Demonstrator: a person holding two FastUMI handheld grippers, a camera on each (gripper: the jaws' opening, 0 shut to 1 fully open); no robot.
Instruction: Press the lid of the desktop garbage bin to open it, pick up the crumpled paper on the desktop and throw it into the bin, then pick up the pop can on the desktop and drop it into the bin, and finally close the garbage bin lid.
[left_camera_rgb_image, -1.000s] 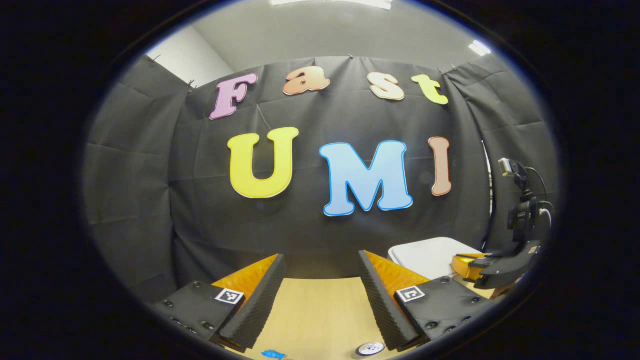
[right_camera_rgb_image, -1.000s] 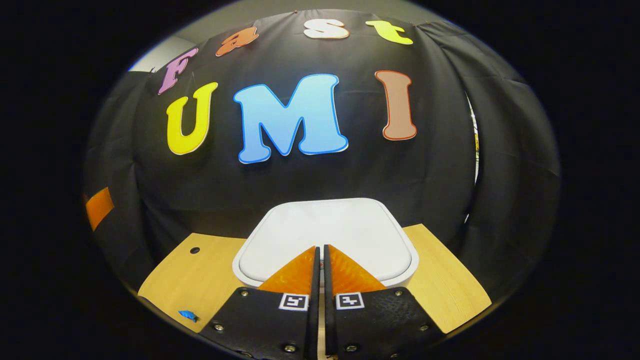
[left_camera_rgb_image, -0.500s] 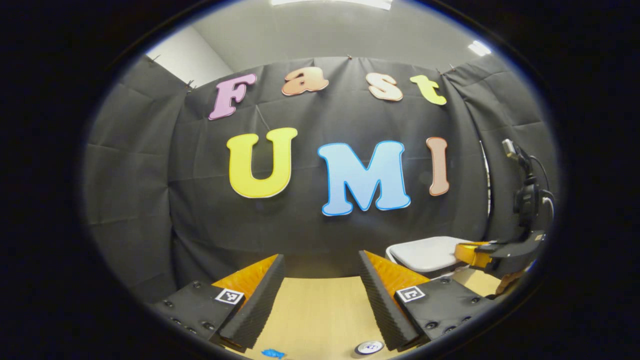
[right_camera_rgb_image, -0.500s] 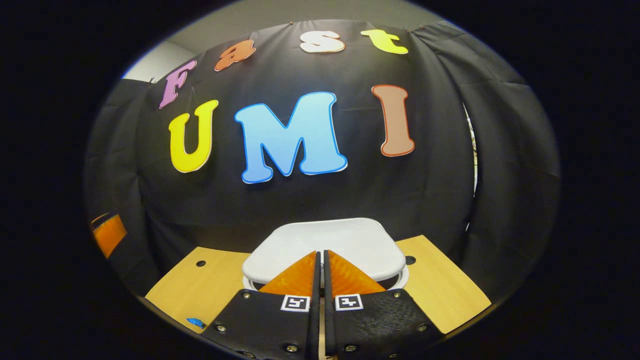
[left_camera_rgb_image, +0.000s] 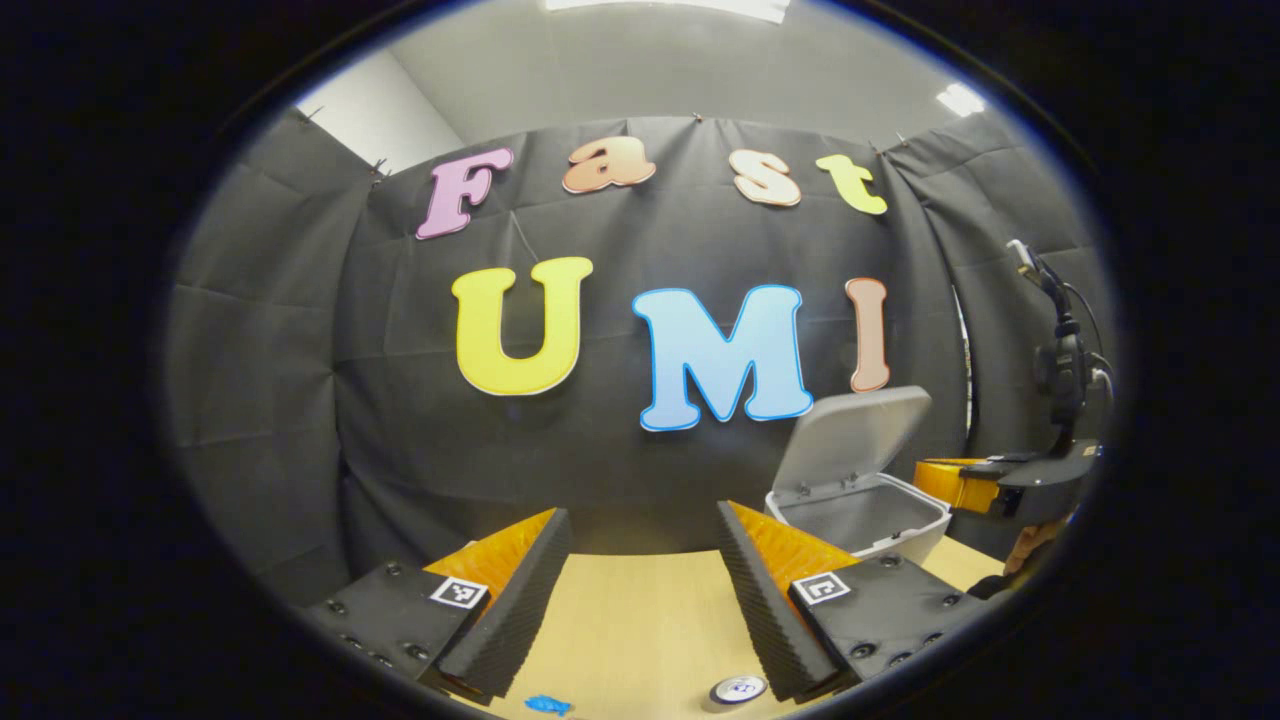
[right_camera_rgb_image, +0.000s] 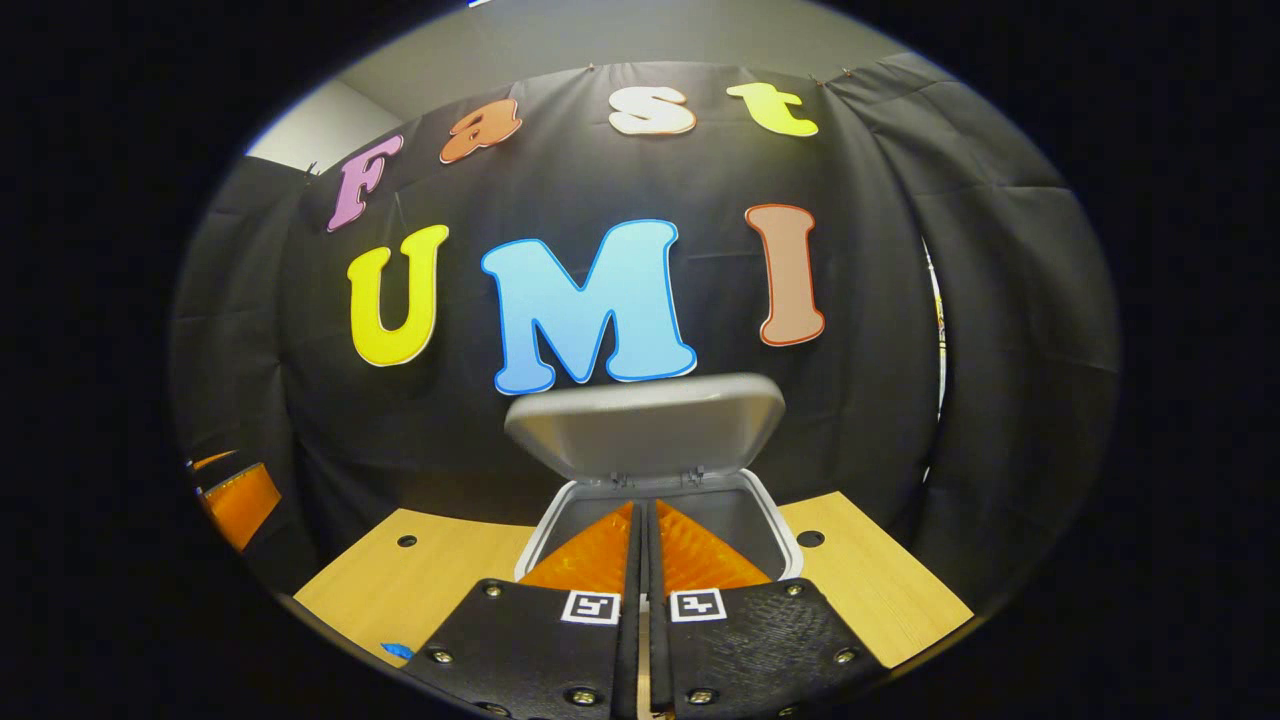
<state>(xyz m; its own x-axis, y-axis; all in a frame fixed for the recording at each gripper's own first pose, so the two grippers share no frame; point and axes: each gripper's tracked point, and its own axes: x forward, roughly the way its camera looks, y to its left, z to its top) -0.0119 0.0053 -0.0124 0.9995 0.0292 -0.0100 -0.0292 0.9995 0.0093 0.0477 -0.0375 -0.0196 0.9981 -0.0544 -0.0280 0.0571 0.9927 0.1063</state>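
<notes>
A black cloth wall (left_camera_rgb_image: 300, 380) closed off the back of the booth, and a light wooden table (left_camera_rgb_image: 640, 620) ran up to it. In the left gripper view the left gripper (left_camera_rgb_image: 640, 560) hung over the table with its two fingers spread wide and nothing between them; near its right finger, at the bottom edge, the top of the pop can (left_camera_rgb_image: 738, 689) showed on the table, and a small blue scrap (left_camera_rgb_image: 547, 706) lay further left. The white bin (left_camera_rgb_image: 860, 515) stood to the right near the wall, its lid (left_camera_rgb_image: 852, 432) raised and leaning back on its hinges, the inside open to view. In the right gripper view the right gripper (right_camera_rgb_image: 640, 520) hovered at the near rim of the bin (right_camera_rgb_image: 780, 520), its fingers pressed together with nothing held, below the lifted lid (right_camera_rgb_image: 645, 425). Two small round holes (right_camera_rgb_image: 809, 538) marked the tabletop beside the bin.
</notes>
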